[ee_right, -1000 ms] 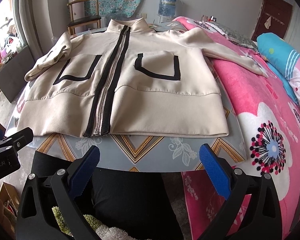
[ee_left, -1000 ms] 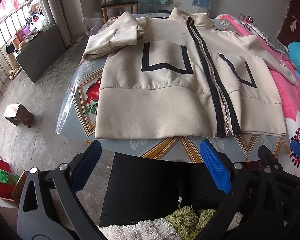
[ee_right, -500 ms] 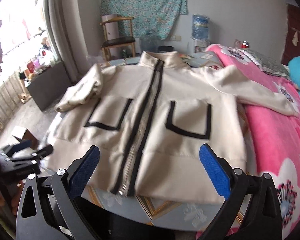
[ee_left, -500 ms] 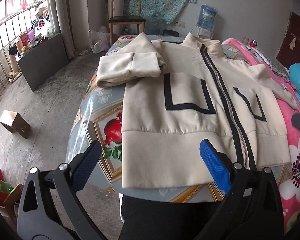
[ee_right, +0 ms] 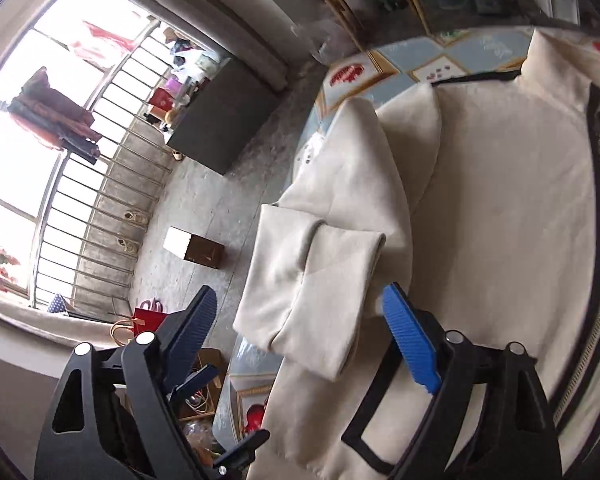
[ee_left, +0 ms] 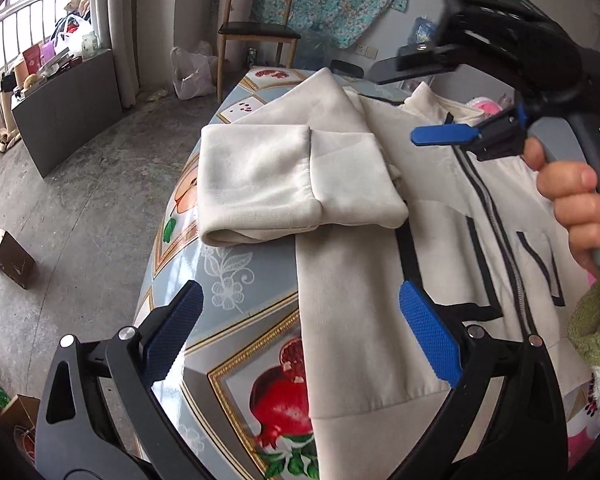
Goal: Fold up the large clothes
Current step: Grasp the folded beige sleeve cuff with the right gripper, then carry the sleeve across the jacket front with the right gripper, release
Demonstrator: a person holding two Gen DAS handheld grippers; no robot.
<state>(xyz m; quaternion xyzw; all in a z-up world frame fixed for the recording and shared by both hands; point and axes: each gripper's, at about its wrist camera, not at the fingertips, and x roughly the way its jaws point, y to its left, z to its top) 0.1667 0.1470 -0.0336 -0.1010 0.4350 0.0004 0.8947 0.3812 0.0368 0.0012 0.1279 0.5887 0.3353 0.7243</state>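
A cream jacket (ee_left: pixel 360 280) with a black zip and black pocket trim lies flat on a table (ee_left: pixel 228 280) covered in a fruit-print cloth. Its sleeve (ee_left: pixel 284 184) is folded back onto itself at the table's left edge. My left gripper (ee_left: pixel 300 336) is open and empty, low over the jacket's side hem. A hand holds my right gripper (ee_left: pixel 420 100) above the collar area. In the right wrist view, the right gripper (ee_right: pixel 300 332) hovers over the folded sleeve (ee_right: pixel 312 280). Its jaws are closing, the cuff shows between the fingers, and the pads do not press it.
A wooden chair (ee_left: pixel 256 32) and a plastic bag (ee_left: pixel 192 72) stand beyond the table. A dark cabinet (ee_left: pixel 68 100) lines the barred window (ee_right: pixel 60 160). A cardboard box (ee_left: pixel 4 252) sits on the concrete floor. A red bag (ee_right: pixel 148 316) lies by the table's near corner.
Both grippers swung left from the jacket's hem toward the folded sleeve. The right gripper turned sharply left, now shows in the left wrist view, and its jaws have narrowed.
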